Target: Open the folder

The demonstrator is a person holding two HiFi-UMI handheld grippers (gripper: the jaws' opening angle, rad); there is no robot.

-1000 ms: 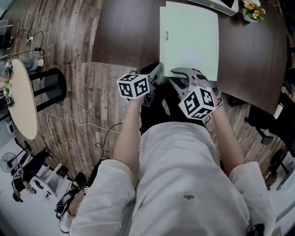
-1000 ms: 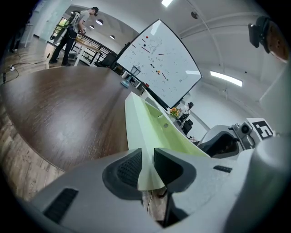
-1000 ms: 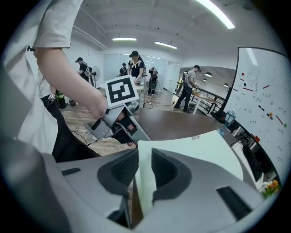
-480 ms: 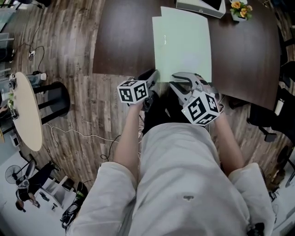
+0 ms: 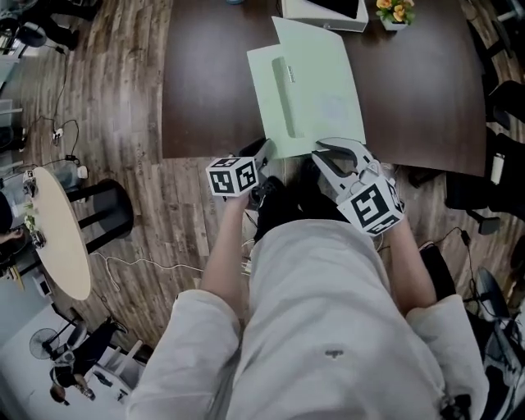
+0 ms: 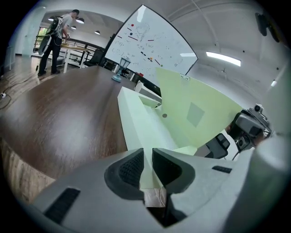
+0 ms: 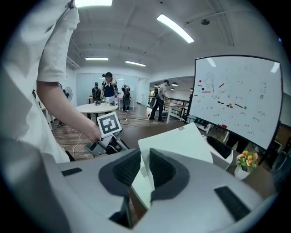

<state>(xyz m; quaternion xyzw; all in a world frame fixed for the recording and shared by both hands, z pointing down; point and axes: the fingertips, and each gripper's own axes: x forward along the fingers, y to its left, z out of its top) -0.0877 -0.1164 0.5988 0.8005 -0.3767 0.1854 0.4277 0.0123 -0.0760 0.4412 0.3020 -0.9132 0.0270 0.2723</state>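
Note:
A pale green folder (image 5: 305,86) lies on the dark brown table (image 5: 209,74), its near edge at the table's front. Its top cover (image 7: 182,141) is lifted partway, and the inside and spine (image 6: 136,118) show beneath it. My left gripper (image 5: 267,152) pinches the lower sheet at the near left corner (image 6: 146,170). Its jaws have just been closing with that sheet between them. My right gripper (image 5: 326,152) is shut on the raised cover's near edge (image 7: 144,175), and its jaws have also just been closing on it.
A white box (image 5: 324,10) and a small flower pot (image 5: 394,11) stand at the table's far edge behind the folder. A round beige table (image 5: 57,238), a black stool (image 5: 102,209) and floor cables lie to the left. A black chair (image 5: 492,184) is on the right.
The folder lay flat and closed; now its cover is raised off the lower sheet. My right gripper has risen with the cover's edge. The left gripper has stayed at the near corner.

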